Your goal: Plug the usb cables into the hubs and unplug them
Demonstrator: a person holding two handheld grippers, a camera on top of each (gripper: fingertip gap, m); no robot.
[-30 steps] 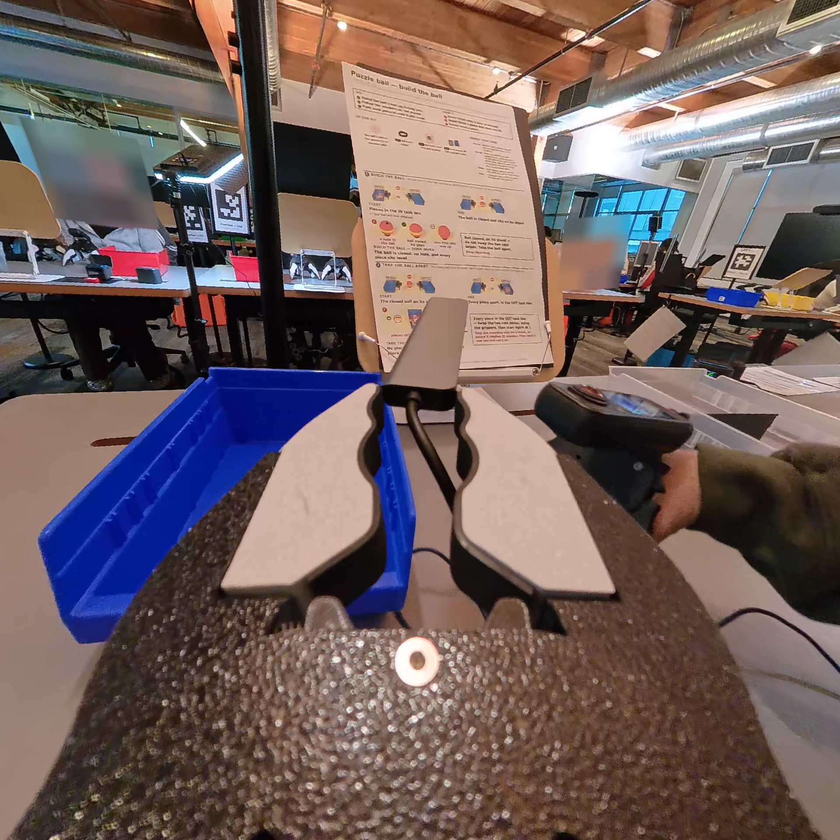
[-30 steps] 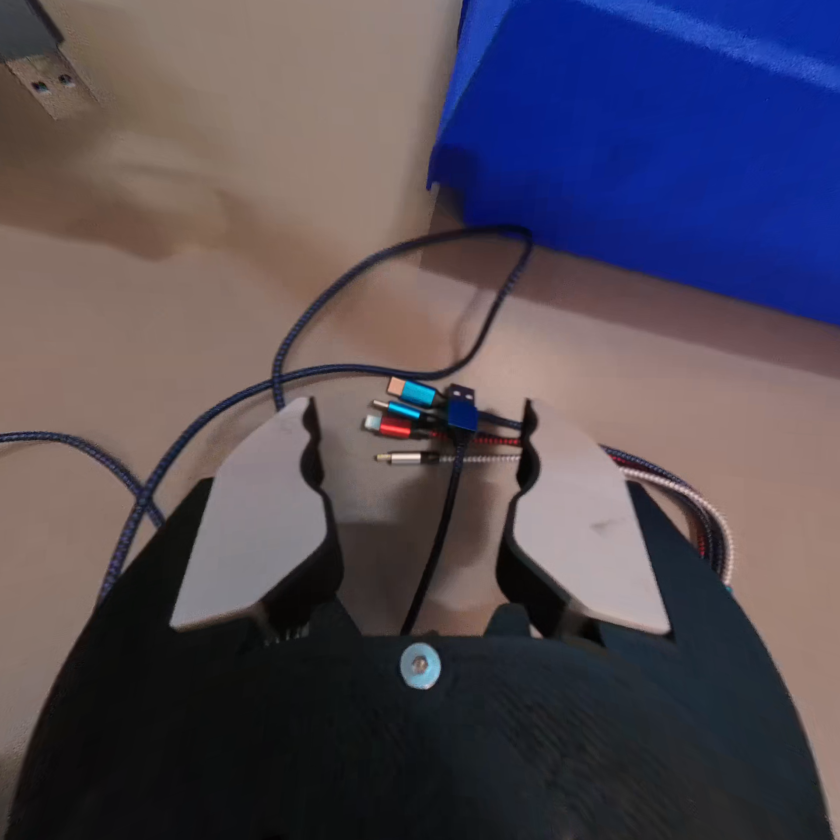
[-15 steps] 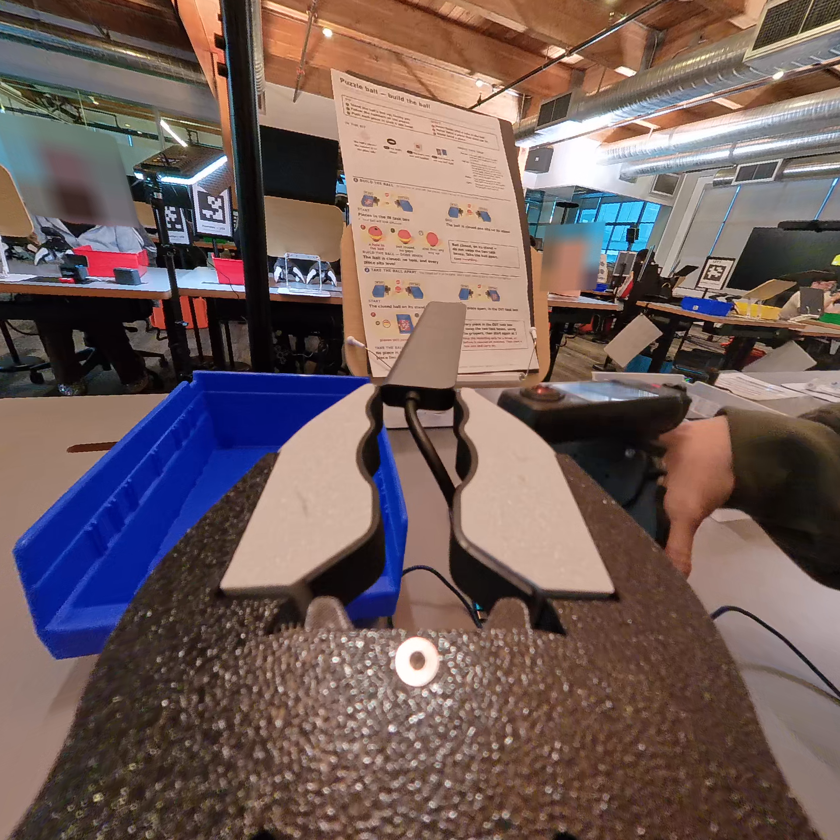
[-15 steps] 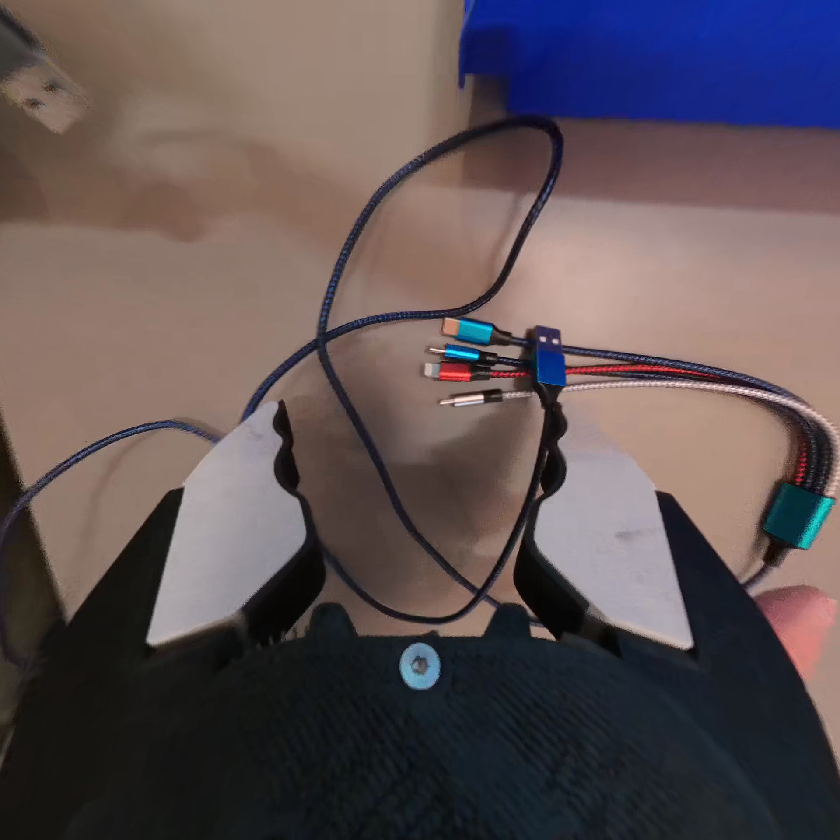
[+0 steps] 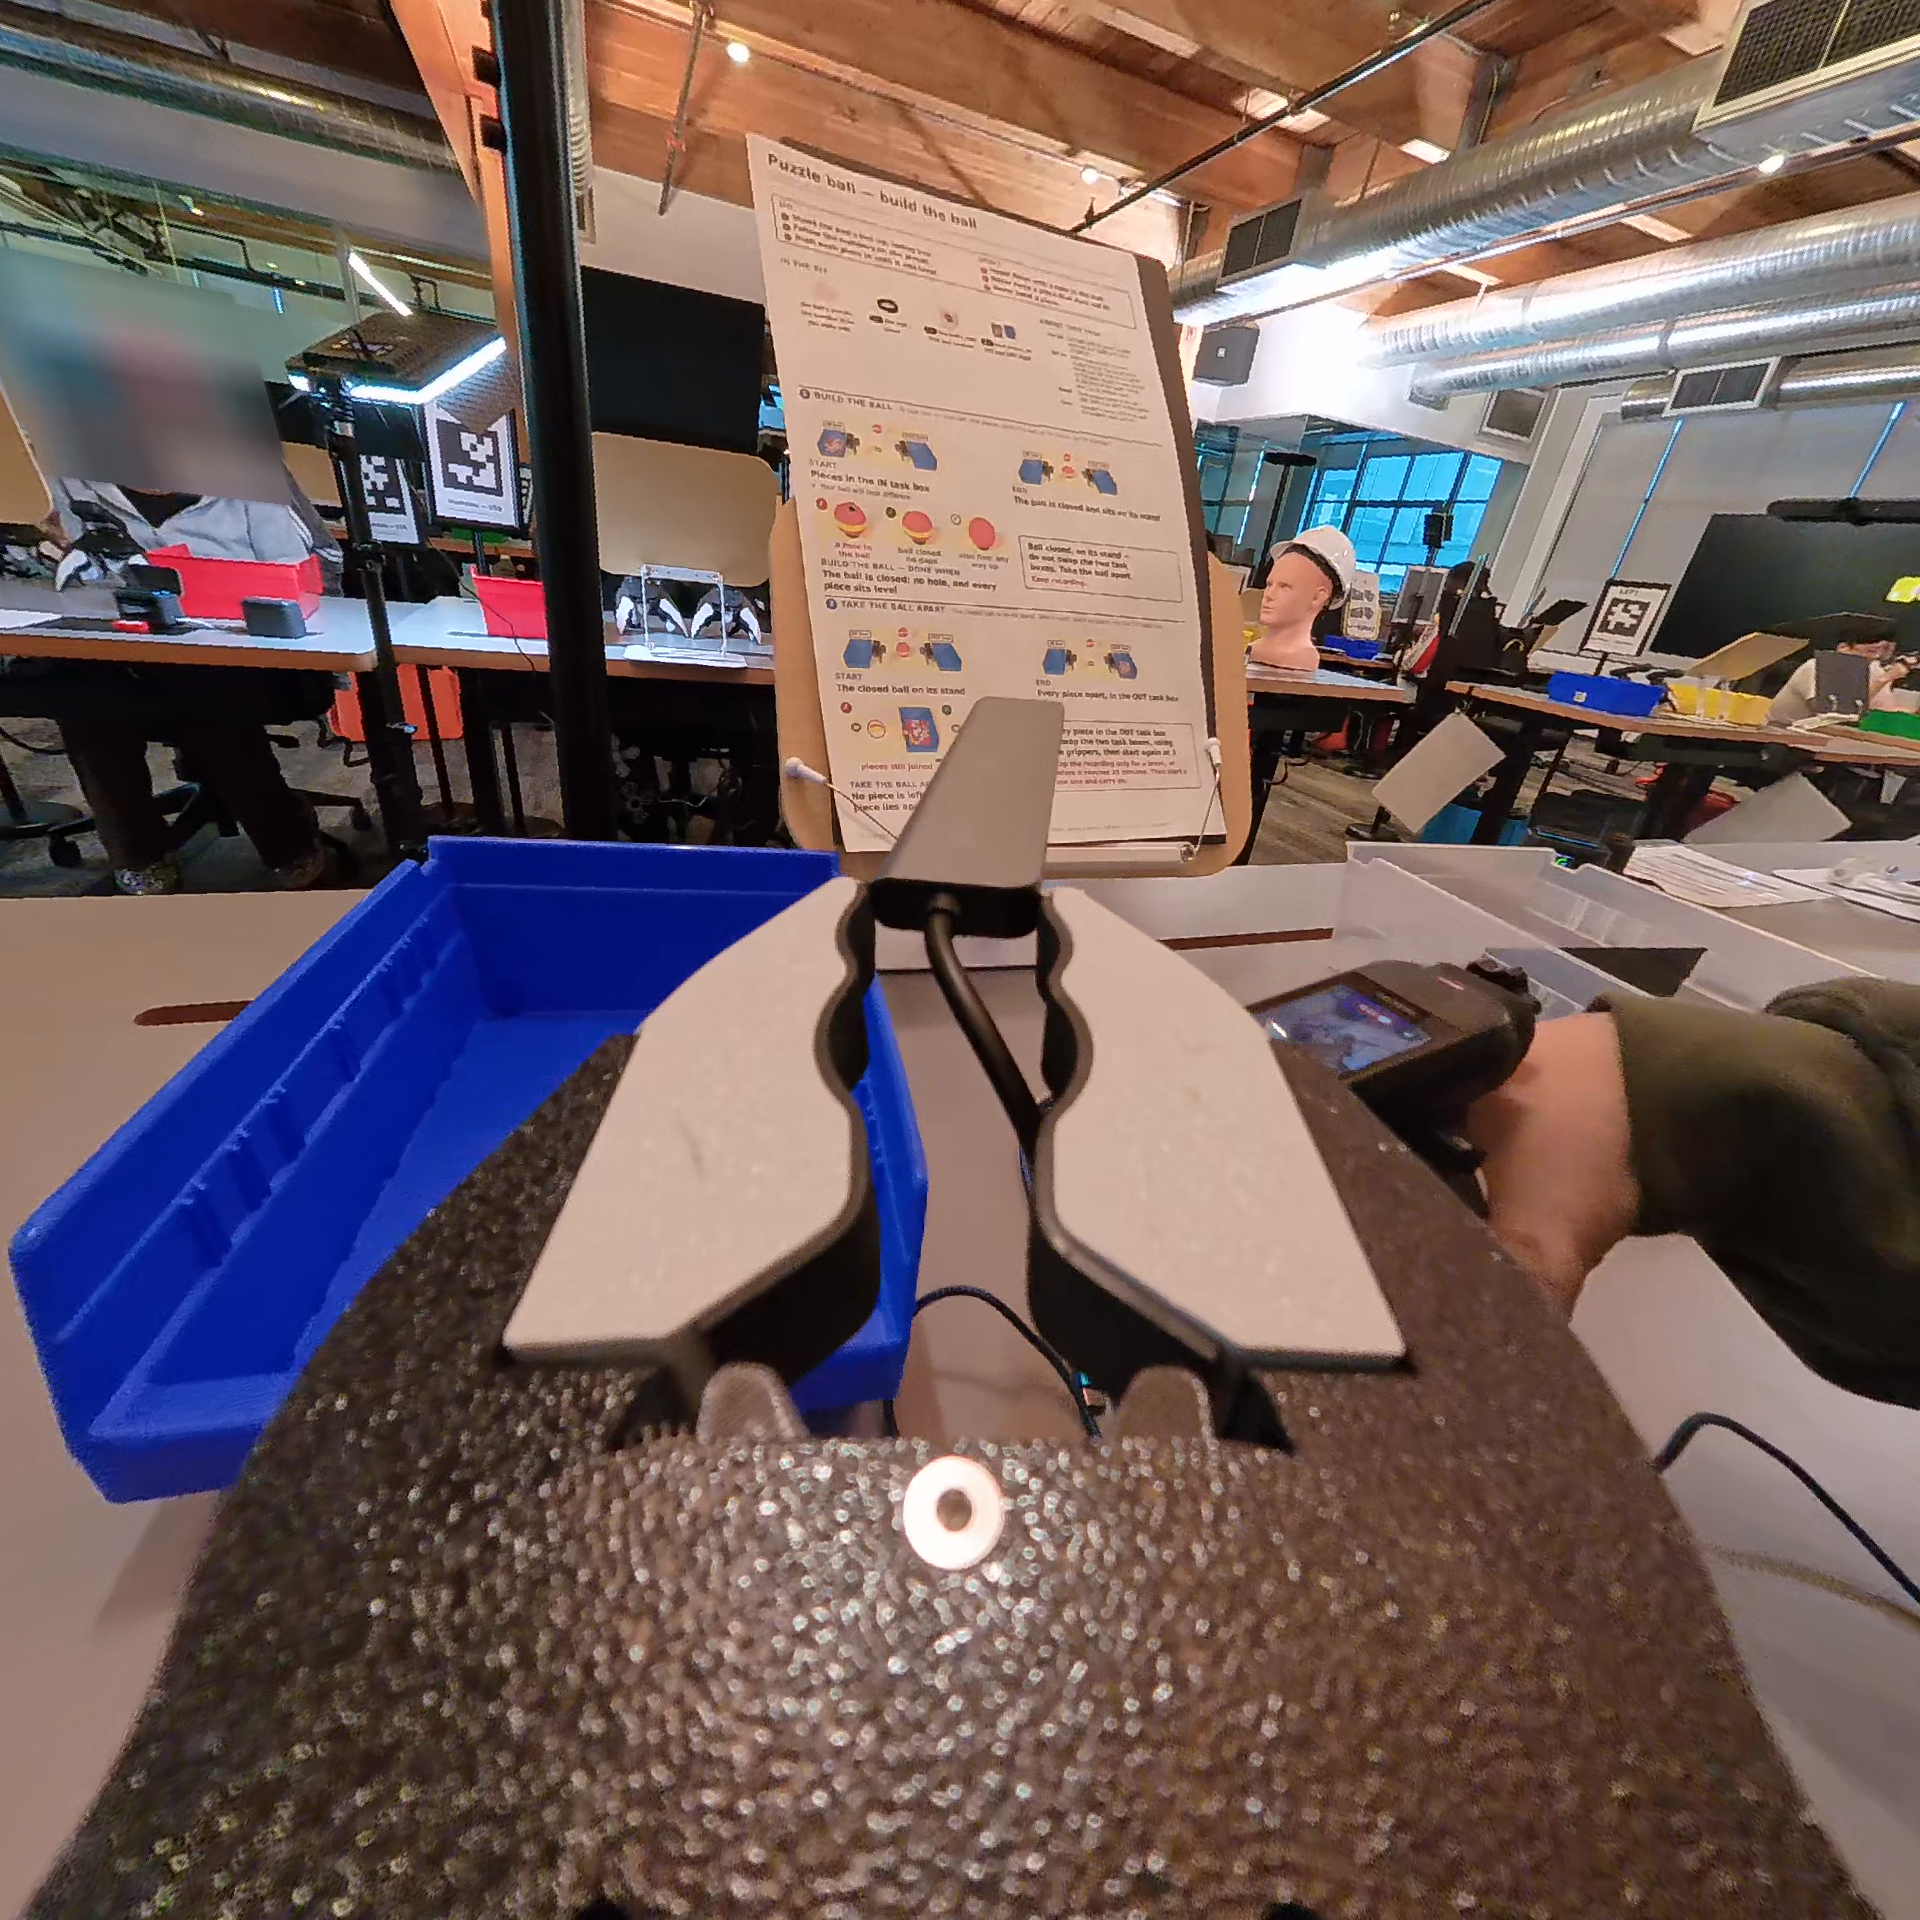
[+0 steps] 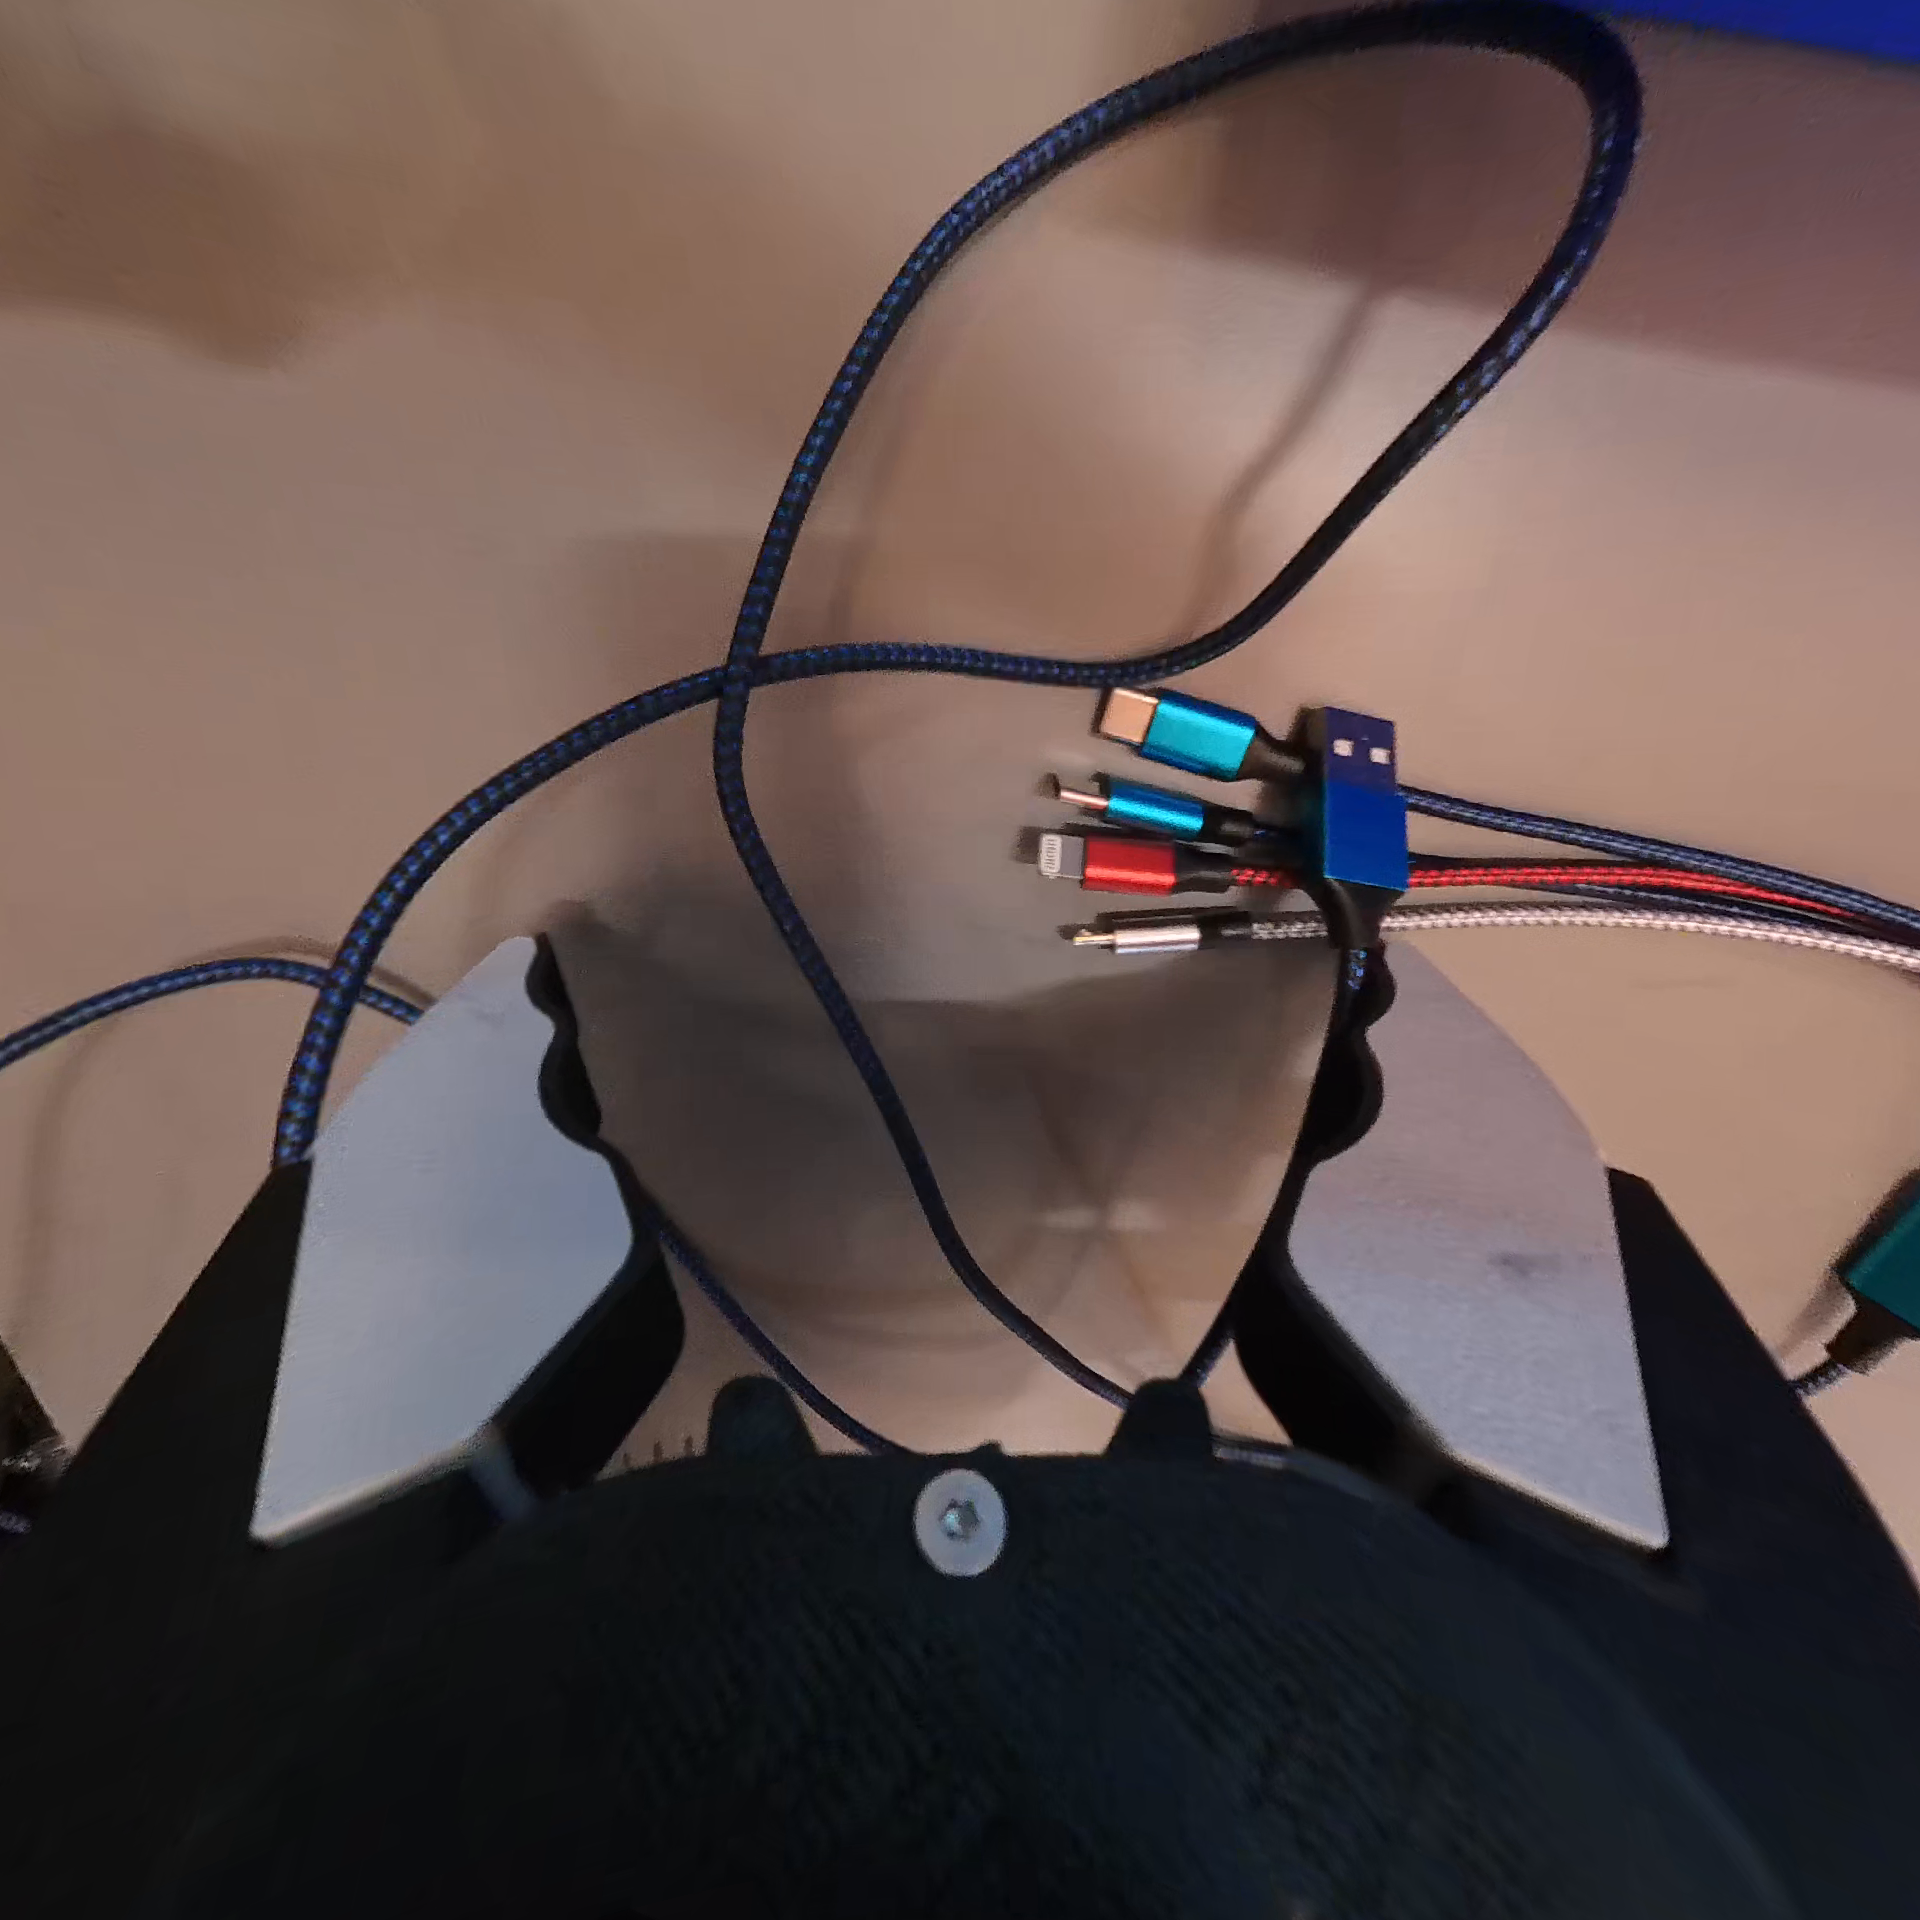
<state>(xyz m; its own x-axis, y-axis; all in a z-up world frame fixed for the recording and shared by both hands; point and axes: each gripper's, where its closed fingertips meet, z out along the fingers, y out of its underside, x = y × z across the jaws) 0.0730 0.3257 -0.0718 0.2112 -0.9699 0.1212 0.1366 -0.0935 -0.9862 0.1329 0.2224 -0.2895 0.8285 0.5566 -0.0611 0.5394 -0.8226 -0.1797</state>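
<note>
In the left wrist view my left gripper (image 5: 951, 904) is shut on the lower end of a slim grey USB hub (image 5: 977, 800). The hub stands up and away from me, and its black lead (image 5: 982, 1039) hangs down between the fingers. In the right wrist view my right gripper (image 6: 951, 956) is wide open and empty above the tan table (image 6: 416, 520). A blue USB-A plug (image 6: 1356, 810) lies just beyond the right fingertip, across a fan of small connectors (image 6: 1132, 831) in teal, blue, red and silver. Its dark blue braided cable (image 6: 831, 416) loops over the table and under my fingers.
A blue bin (image 5: 343, 1122) sits on the table to the left of the hub. A person's hand and sleeve (image 5: 1714, 1174) hold the other gripper's handle (image 5: 1392, 1034) on the right. A clear plastic tray (image 5: 1475, 904) and an instruction sheet on a stand (image 5: 997, 468) are behind. A teal cable junction (image 6: 1886, 1278) lies at the right edge. The left gripper's tips are roughly 25 cm from the right gripper's.
The right gripper has shifted, so the plug and connectors now sit up and to the right by its right fingertip and the blue bin has left its view. The left gripper still holds the hub.
</note>
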